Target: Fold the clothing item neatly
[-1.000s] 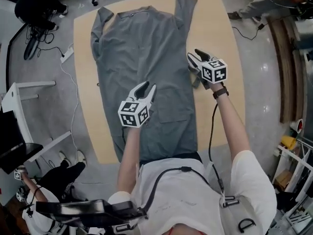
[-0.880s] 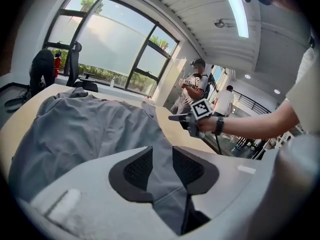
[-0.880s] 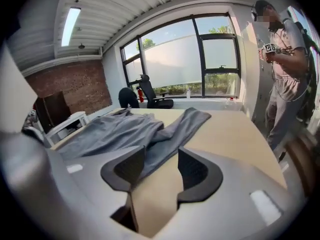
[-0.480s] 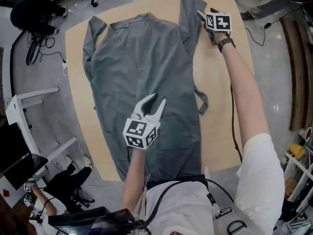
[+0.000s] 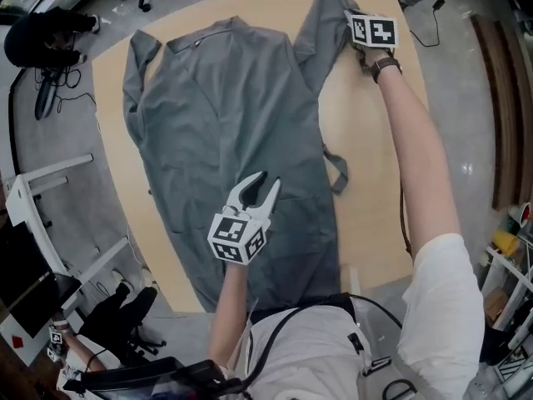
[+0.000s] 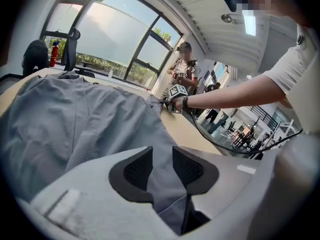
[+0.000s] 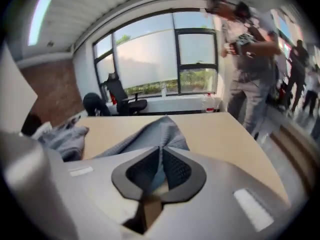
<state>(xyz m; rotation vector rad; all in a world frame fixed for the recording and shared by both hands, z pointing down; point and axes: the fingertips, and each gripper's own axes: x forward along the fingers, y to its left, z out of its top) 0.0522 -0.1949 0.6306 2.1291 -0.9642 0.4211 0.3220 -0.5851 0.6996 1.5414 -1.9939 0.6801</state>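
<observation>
A grey long-sleeved garment (image 5: 225,115) lies spread flat on the wooden table (image 5: 375,182), collar at the far side. My left gripper (image 5: 265,182) hovers open over its lower middle, and the fabric (image 6: 75,119) shows through the gap between its jaws (image 6: 162,151). My right gripper (image 5: 350,17) is stretched out to the far right sleeve (image 5: 321,23). Its jaws have just been closing and now pinch a raised fold of that sleeve (image 7: 160,131) between the pads (image 7: 161,156). In the left gripper view the right gripper (image 6: 175,91) shows at the garment's far edge.
A loose grey strap (image 5: 337,169) hangs off the garment's right edge onto the bare table. A black office chair (image 7: 122,101) stands beyond the table's far side, and a person (image 7: 250,59) stands at the right. Cables (image 5: 50,98) and a white frame (image 5: 42,190) are on the floor at left.
My right gripper went from the garment's right edge at mid-table out to the far right sleeve and closed on it. The left gripper shifted slightly over the lower garment and stayed open.
</observation>
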